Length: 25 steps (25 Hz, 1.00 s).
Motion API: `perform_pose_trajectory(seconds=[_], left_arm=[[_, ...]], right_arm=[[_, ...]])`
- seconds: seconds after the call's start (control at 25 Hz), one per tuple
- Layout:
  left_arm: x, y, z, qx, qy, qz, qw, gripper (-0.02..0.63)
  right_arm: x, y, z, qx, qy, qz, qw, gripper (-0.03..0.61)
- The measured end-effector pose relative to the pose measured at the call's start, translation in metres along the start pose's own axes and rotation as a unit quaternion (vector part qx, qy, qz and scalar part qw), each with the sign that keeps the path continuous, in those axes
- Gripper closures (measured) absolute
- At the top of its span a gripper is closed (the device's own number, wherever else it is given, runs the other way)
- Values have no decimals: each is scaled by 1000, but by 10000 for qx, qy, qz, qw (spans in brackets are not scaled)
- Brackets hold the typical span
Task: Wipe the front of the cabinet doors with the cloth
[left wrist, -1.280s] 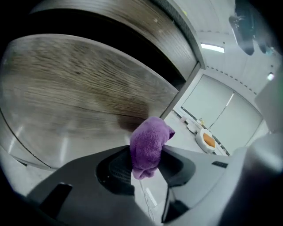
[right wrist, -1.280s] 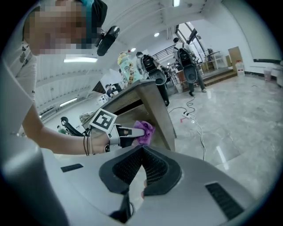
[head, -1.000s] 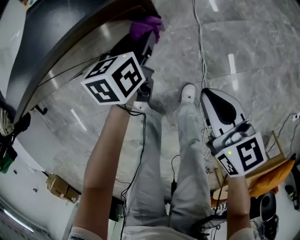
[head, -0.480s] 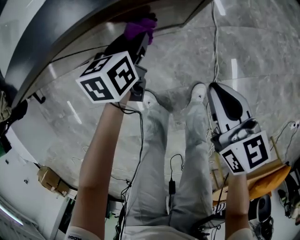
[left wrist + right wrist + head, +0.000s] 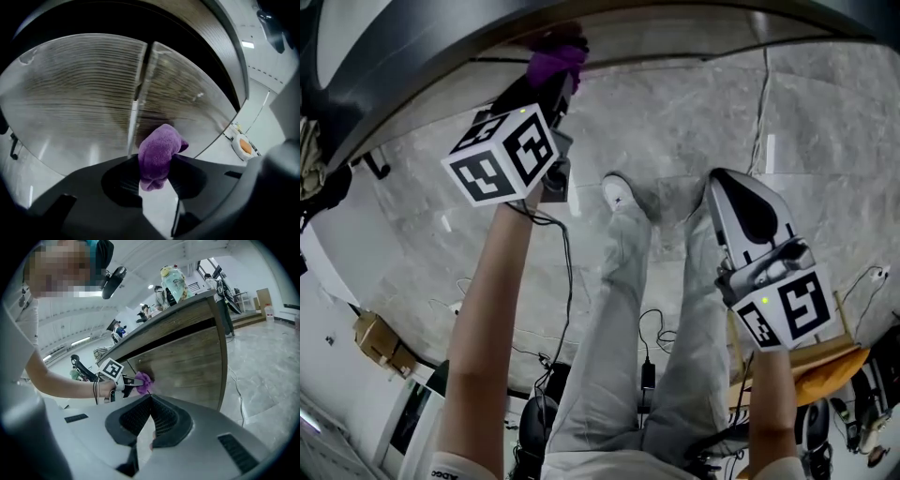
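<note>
Your left gripper's [image 5: 155, 165] jaws were clamped on the purple cloth [image 5: 160, 149], which lay against the wooden cabinet doors [image 5: 84, 93] just beside their centre seam. Your right gripper's [image 5: 152, 398] jaws met at the tips, holding nothing, well apart from the cabinet.

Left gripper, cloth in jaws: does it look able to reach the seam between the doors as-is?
Likely yes: the left gripper holds the purple cloth right beside the seam between the cabinet doors, with nothing between them.
</note>
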<state>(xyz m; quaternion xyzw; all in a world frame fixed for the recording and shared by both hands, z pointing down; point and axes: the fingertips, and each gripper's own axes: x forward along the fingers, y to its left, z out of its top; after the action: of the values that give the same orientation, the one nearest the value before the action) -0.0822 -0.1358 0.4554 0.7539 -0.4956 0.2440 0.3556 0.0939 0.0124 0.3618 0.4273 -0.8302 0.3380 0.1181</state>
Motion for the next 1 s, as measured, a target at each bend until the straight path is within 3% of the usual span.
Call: perform_pose_trajectory(seconds=[0.32,0.48,0.8,1.0], left_arm=[[-21,36,-8,-517,-144,393,9978,468],[-20,19,-22,-171,3,529,9985,468],[33,-98,-71,76,563,112,9983,468],[89,-190,-75,222,763,-362,9962,468]], right_arm=[[4,16,3,28,20,144,9999,552],[-4,2,0,6,63,241,9997,552],[-62,-69,-12,-45,263,228,9994,552],[-107,-134,-20,16,262,-83,9996,552]])
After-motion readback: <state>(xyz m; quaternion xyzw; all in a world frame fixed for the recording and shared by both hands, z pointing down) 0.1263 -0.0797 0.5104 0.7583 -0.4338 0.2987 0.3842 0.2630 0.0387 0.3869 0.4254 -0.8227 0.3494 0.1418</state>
